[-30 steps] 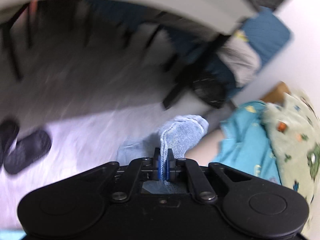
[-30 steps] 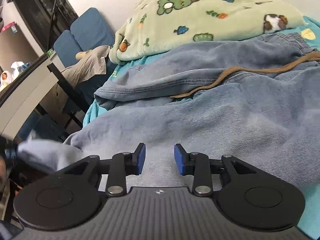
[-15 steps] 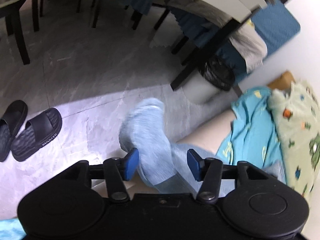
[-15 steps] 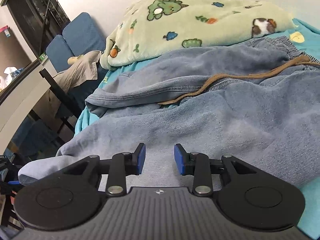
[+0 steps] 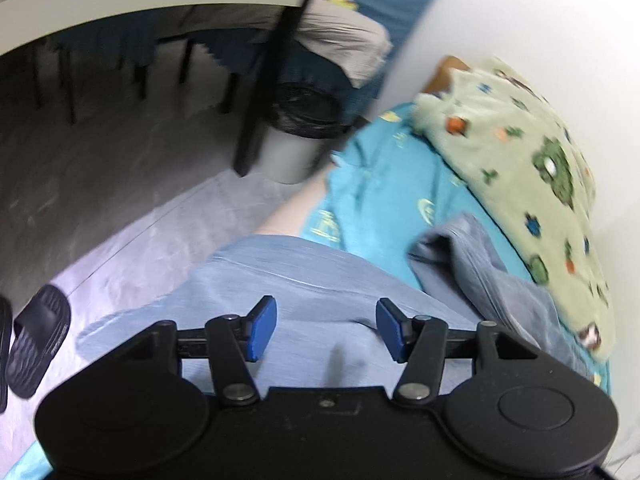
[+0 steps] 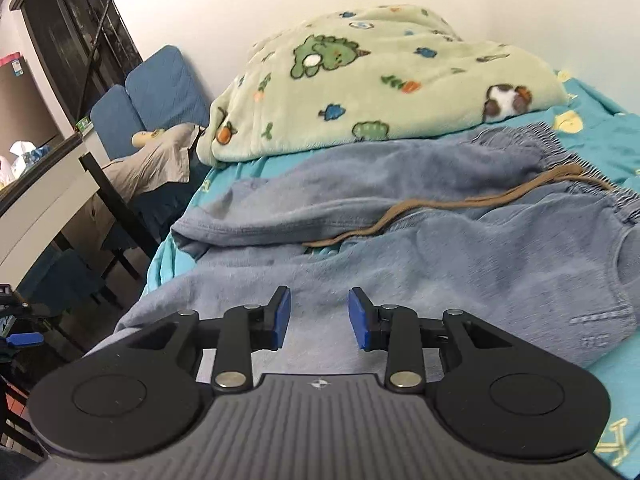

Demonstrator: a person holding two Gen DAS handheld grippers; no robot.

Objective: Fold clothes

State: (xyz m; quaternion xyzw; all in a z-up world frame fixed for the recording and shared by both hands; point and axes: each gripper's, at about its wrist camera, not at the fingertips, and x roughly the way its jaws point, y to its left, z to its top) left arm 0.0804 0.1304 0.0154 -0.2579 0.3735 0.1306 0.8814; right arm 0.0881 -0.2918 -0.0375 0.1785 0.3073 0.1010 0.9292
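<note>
A pair of light blue denim trousers (image 6: pixel 420 248) lies spread on the bed, with a brown drawstring (image 6: pixel 440 208) across the waist. One leg (image 5: pixel 288 276) hangs over the bed's edge toward the floor in the left wrist view. My left gripper (image 5: pixel 326 328) is open and empty just above that leg. My right gripper (image 6: pixel 320 316) is open and empty just above the near trouser leg.
A green dinosaur blanket (image 6: pixel 360 80) lies bunched behind the trousers on the teal sheet (image 5: pixel 380 200). A grey bin (image 5: pixel 288 148), a black table leg (image 5: pixel 272 80) and black slippers (image 5: pixel 32 344) are on the floor beside the bed. A blue chair (image 6: pixel 160 88) holds grey clothing.
My left gripper opened and let go of the trouser leg, which dropped over the bed's edge. The left gripper then swung toward the bed. The right gripper stayed open, shifting slightly.
</note>
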